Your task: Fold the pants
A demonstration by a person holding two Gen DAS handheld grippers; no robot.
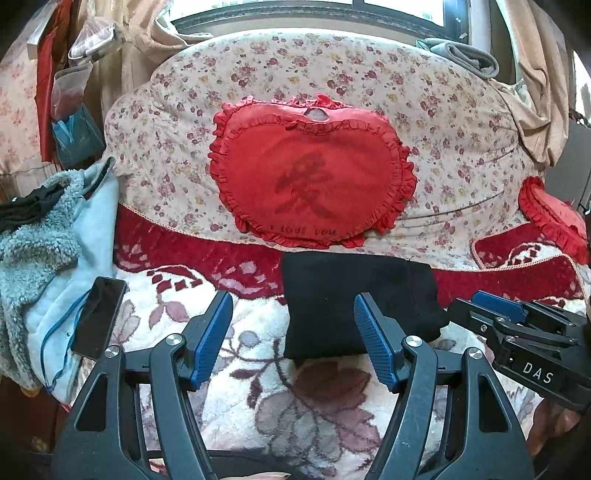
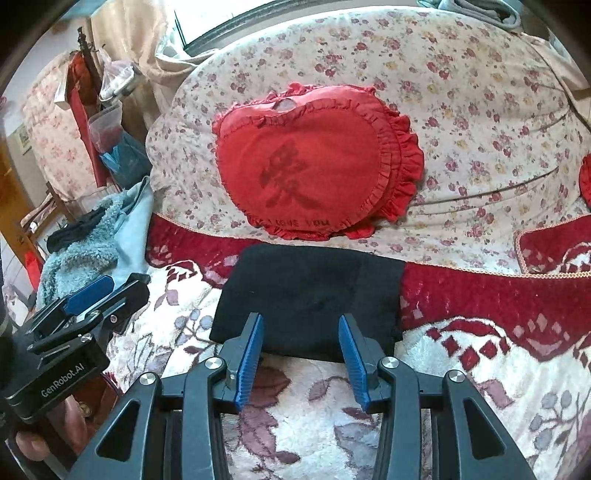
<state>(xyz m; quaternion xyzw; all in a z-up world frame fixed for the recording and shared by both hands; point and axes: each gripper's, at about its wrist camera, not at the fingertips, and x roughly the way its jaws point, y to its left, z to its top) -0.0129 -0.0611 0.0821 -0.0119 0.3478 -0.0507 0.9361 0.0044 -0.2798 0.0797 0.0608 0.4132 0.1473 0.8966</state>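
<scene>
Right wrist: folded black pants beyond spread fingers, untouched.

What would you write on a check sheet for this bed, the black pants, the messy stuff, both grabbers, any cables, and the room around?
Surface: flowered fleece blanket with a red border, spread over the bed.
Job's things: black pants lie folded into a compact rectangle on the blanket.
Clutter: red heart pillow on the floral quilt; fuzzy blue jacket at the left; dark phone lying on it.
Grippers: left gripper open, empty, short of the pants; right gripper open, empty, at the pants' near edge.
Cables: thin blue cord beside the phone.
Surroundings: window with beige curtains behind the bed.
</scene>
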